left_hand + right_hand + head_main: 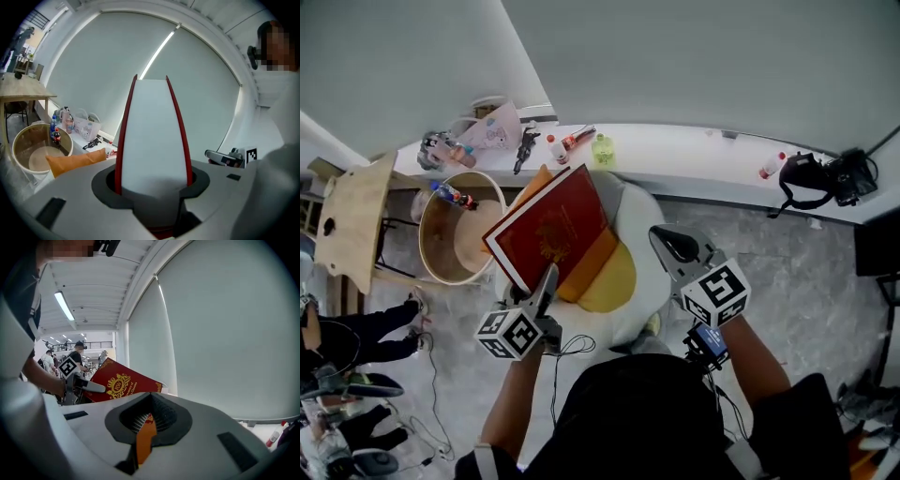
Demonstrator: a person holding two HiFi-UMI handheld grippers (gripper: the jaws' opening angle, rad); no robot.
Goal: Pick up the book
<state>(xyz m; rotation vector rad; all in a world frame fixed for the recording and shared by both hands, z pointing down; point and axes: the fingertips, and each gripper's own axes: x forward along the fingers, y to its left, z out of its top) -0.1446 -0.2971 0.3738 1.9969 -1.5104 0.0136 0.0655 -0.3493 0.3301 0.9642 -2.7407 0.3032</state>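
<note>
The book [548, 230] is a dark red hardback with a gold crest. It hangs tilted in the air above an orange cushion [592, 264]. My left gripper [547, 281] is shut on its lower edge. In the left gripper view the white page block and red covers [152, 136] rise straight up out of the jaws of the left gripper [152, 187]. My right gripper [664, 242] hangs to the right of the book, apart from it. In the right gripper view the right gripper [145, 427] has its jaws nearly together, and only a thin orange strip shows in the slit. The book [123, 383] is at the left there.
A white beanbag [645, 211] with a yellow cushion [617, 283] lies below the book. To the left stand a round wooden tub [450, 239] and a wooden table [356, 216]. A white ledge [694, 155] along the wall carries bottles, a bag and black gear [825, 178]. People stand at the far left.
</note>
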